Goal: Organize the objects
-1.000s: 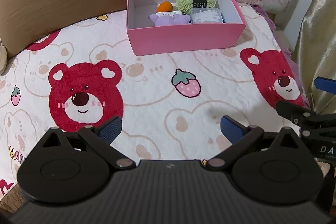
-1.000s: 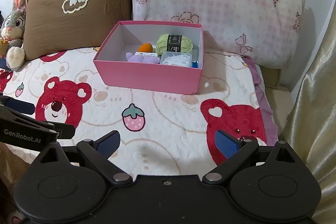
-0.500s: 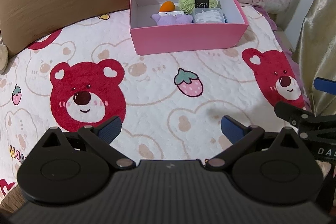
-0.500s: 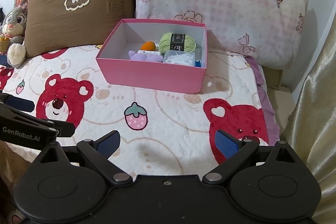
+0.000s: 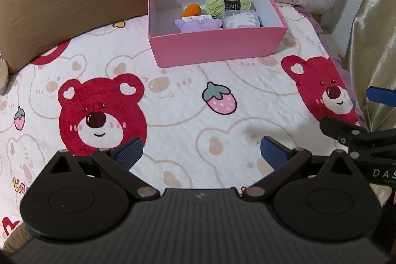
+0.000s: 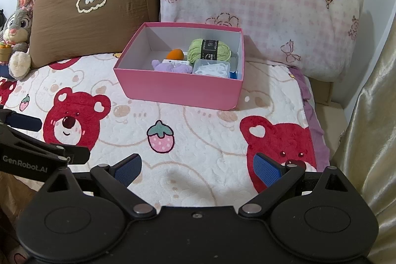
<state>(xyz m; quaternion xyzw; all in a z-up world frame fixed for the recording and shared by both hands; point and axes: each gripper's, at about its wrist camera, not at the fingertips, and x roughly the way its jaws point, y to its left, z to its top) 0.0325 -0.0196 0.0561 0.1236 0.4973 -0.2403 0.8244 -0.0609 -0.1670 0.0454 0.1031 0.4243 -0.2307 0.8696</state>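
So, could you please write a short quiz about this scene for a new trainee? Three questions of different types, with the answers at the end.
1. True or false: the left gripper holds the green yarn ball.
2. Multiple choice: where does the orange ball lie? A) on the blanket B) inside the pink box C) on the brown pillow
3. Short answer: which item in the box lies next to the clear plastic case, on its left as the right wrist camera sees it?

Key: 1. False, both grippers are open and empty, the right gripper too. 2. B. 3. The purple plush toy.
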